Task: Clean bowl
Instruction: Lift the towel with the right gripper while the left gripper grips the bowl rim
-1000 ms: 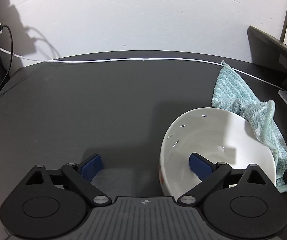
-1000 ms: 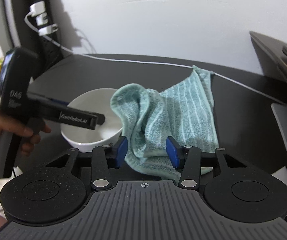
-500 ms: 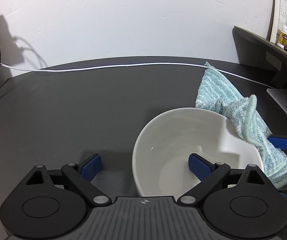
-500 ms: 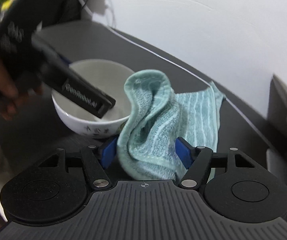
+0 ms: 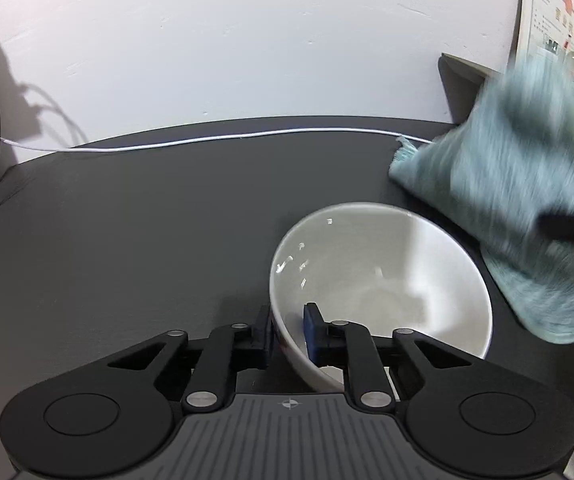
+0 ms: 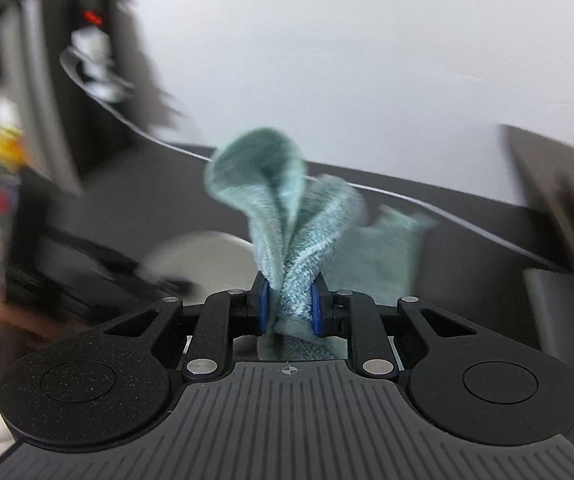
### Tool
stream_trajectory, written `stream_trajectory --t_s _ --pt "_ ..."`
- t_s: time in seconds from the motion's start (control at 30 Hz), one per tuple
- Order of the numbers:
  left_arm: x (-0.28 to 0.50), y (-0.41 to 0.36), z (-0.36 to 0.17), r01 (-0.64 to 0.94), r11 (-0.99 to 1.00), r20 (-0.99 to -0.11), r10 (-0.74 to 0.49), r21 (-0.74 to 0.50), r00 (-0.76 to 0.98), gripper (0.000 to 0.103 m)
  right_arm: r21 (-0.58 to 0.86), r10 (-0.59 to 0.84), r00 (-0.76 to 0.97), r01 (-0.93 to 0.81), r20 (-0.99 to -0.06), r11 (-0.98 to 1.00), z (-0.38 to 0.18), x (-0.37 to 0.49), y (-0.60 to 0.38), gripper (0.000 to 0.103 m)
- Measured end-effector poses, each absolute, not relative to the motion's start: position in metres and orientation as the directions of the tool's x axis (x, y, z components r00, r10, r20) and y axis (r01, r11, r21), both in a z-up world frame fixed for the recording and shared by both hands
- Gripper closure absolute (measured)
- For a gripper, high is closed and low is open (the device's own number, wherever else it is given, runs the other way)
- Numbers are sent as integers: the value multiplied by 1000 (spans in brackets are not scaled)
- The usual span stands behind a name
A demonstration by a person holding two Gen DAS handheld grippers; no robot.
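Gripping both things, the left gripper (image 5: pixel 289 330) is clamped on the near rim of the white bowl (image 5: pixel 383 284) on the dark counter (image 5: pixel 127 240) and the right gripper (image 6: pixel 287 306) is pinched on the teal cloth (image 6: pixel 287 216) lifted just beside it, so wiping has likely yet to begin.

Glossy white ceramic bowl (image 5: pixel 383 280), fuzzy teal terry cloth (image 6: pixel 287 216), matt dark tabletop (image 5: pixel 127 220)

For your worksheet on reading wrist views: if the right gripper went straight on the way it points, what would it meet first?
The right gripper already clamps the teal cloth. Beyond that, probably the dark tabletop or white cable, then the wall; blur leaves depth unclear.
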State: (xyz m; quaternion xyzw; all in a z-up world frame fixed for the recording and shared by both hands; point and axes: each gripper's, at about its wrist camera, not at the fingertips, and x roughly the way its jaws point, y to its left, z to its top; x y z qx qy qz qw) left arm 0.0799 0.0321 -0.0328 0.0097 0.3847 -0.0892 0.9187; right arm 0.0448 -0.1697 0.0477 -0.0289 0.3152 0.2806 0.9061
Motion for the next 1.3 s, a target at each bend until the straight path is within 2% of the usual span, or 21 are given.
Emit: stream_trajectory --t_s 0.1,0.17,0.27,0.33,0.43,0.6,0.7,0.8,0.93,1.03,1.1,1.17,1.3 --pt "76 34 -33 181 983 -708 -152 -34 690 84 195 577 528 -609 -624 768 49 63 -146 82" --pt "73 33 -36 193 981 -693 -146 -9 706 80 170 549 487 -624 -679 763 39 81 -125 82" --pt "75 34 -38 165 985 -692 -150 -45 706 80 136 473 408 -627 -781 767 11 113 -91 82" --pt "76 32 -38 159 986 -691 -144 -43 708 80 93 422 397 -629 -815 771 -4 123 -73 82" --pt "77 29 -39 159 987 -689 -137 -33 711 80 25 355 431 -607 -830 794 -17 126 -63 81" --pt "76 29 -38 152 988 -686 -131 -30 716 73 -59 285 477 -586 -831 808 -18 111 -72 85" --pt "77 33 -39 159 986 -682 -150 -50 715 73 -15 303 440 -587 -845 810 -9 101 -88 84" --pt "76 37 -42 179 981 -672 -181 -73 718 73 109 369 356 -576 -858 810 -7 107 -93 82" --pt "74 27 -40 212 977 -668 -162 -6 727 78 172 421 351 -560 -836 810 -15 129 -78 82" --pt "76 19 -38 168 984 -669 -87 57 738 77 107 397 398 -582 -827 806 -24 130 -64 82" --pt "78 17 -37 159 985 -673 -69 72 737 76 -2 332 461 -587 -823 810 -26 119 -63 84" --pt "79 16 -37 148 986 -670 -62 72 739 76 -45 305 493 -579 -815 814 -23 109 -72 85" --pt "79 19 -38 157 986 -665 -82 53 742 76 47 350 430 -574 -833 818 -20 102 -95 83"
